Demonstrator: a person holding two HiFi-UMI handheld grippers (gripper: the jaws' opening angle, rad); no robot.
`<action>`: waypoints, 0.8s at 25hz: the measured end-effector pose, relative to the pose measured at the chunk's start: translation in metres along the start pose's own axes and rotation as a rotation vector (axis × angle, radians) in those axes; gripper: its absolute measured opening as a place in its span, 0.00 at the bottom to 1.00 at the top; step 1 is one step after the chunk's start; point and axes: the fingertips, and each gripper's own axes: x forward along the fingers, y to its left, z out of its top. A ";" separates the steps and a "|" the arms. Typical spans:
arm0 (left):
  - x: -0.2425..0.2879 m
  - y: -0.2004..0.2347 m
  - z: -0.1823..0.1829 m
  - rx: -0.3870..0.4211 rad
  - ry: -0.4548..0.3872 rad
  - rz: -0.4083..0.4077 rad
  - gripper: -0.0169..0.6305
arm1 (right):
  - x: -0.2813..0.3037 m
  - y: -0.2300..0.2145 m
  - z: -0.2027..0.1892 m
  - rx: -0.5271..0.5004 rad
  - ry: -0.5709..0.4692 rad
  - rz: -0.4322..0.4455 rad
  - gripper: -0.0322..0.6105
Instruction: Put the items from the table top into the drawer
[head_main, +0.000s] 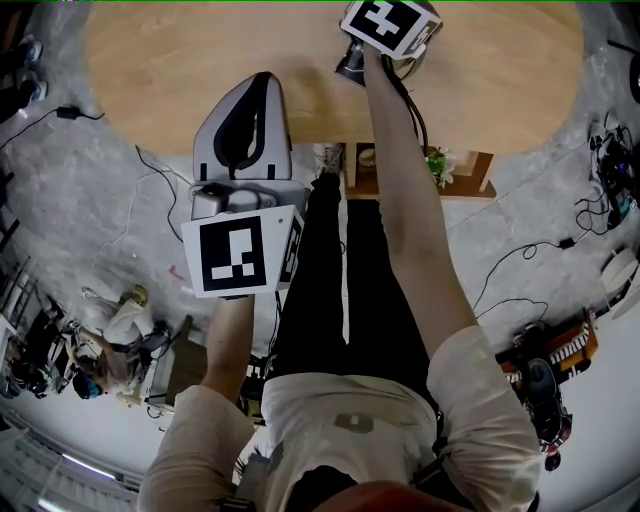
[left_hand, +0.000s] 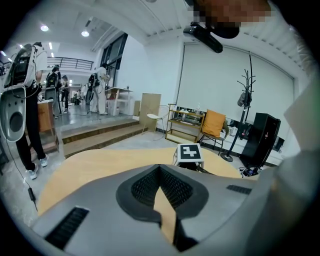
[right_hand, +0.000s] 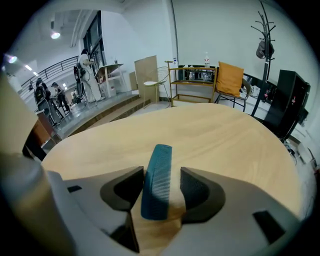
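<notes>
At left: left gripper (left_hand: 160, 169), fingers shut pad to pad at the tips, nothing between them, only a sliver of the wooden table (left_hand: 90, 167) visible through the wedge behind the tips. Beyond those fingertips, slightly to their right, a black-and-white marker cube (left_hand: 190, 152) over the tabletop.

At right: right gripper (right_hand: 161, 172), 2 fingers spread apart, gripping nothing. Between them, lying on the table, 1 teal comb (right_hand: 156, 182), lengthwise along the fingers, far end reaching past the fingertips. Close beside the finger on the view's left, a plain gap to the other finger, teeth toward that gap.
</notes>
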 end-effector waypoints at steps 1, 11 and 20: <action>0.000 -0.002 0.001 -0.001 -0.003 -0.004 0.04 | 0.000 -0.002 0.000 0.001 0.003 0.005 0.41; -0.010 -0.011 -0.007 -0.008 -0.006 -0.012 0.04 | -0.013 -0.006 0.001 -0.056 0.007 0.071 0.29; -0.022 -0.006 -0.006 -0.011 -0.023 0.011 0.04 | -0.079 0.002 0.044 -0.123 -0.219 0.156 0.29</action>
